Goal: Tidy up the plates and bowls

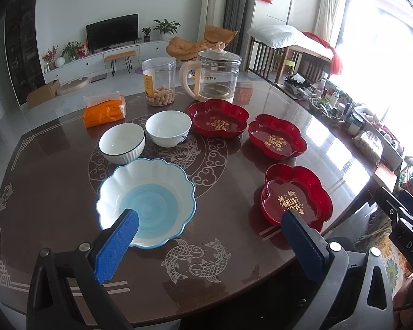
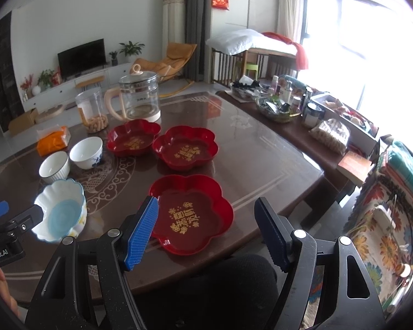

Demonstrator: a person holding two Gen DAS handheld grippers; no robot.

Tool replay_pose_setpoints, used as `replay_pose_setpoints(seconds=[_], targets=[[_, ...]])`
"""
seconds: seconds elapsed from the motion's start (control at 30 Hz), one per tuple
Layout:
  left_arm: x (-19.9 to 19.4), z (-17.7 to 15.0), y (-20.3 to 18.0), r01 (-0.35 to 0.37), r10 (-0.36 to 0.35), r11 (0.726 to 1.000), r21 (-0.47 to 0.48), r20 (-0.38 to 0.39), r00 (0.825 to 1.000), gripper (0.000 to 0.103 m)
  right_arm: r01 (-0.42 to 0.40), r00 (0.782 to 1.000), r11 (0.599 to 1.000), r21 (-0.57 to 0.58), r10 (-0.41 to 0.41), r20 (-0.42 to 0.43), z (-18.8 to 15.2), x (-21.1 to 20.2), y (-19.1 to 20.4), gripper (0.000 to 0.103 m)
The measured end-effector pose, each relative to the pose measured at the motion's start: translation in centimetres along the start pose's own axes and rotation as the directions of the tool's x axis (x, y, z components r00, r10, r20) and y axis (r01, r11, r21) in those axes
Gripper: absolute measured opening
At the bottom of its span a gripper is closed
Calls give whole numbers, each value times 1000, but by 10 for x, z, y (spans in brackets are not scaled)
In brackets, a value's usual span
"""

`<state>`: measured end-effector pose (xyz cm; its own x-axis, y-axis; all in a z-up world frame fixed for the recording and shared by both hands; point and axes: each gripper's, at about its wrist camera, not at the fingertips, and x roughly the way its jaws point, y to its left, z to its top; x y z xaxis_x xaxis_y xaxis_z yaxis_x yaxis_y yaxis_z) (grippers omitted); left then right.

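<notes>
Plates and bowls sit spread over a glossy dark-brown table (image 1: pixel 55 181) w/ pale fish and cloud inlay under a glass-like top. Three red plates, glossy, flower-lobed, shallow, gold characters in the middle: near red plate (image 2: pixel 191 214) at the near right edge, mid red plate (image 2: pixel 185 148) beyond it, far red plate (image 2: pixel 133 137) left of that, by the glass kettle (image 2: pixel 139 100). The two farther ones almost touch; the near one is apart.

Bowls on the left: scalloped bowl (image 1: pixel 147 202), white w/ blue rim and blue bottom, wavy wall, nearest. Ribbed white bowl (image 1: pixel 122 143) w/ dark rim behind it, just beside a smooth white bowl (image 1: pixel 168 128) w/ blue painted mark outside. All look ceramic, empty, upright.

Far left: orange tissue pack (image 1: pixel 105 111), clear plastic jar (image 1: pixel 159 81) w/ tan snacks at the bottom.

Left gripper (image 1: pixel 210 220) spread wide, nothing between the blue ribbed pads, left pad overlapping the scalloped bowl in view; contact unclear. Right gripper (image 2: pixel 206 209) also wide apart, empty, hovering over the near red plate's near edge.
</notes>
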<state>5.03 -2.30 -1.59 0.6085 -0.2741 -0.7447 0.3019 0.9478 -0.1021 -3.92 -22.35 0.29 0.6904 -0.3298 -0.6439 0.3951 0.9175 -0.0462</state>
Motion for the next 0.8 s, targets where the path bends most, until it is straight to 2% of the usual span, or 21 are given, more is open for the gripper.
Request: replay_pose_setpoints(seconds=[0.5,0.8], targets=[[23,15,-6,40,-40,999,-13,-59,997,102,-20,1000,999,36,20,-10,-2,8,-14,76],[27,23,-28,68,-66,997,34,-59,996,103,-30,1000,998,58,30,3,5,15,-28,76]])
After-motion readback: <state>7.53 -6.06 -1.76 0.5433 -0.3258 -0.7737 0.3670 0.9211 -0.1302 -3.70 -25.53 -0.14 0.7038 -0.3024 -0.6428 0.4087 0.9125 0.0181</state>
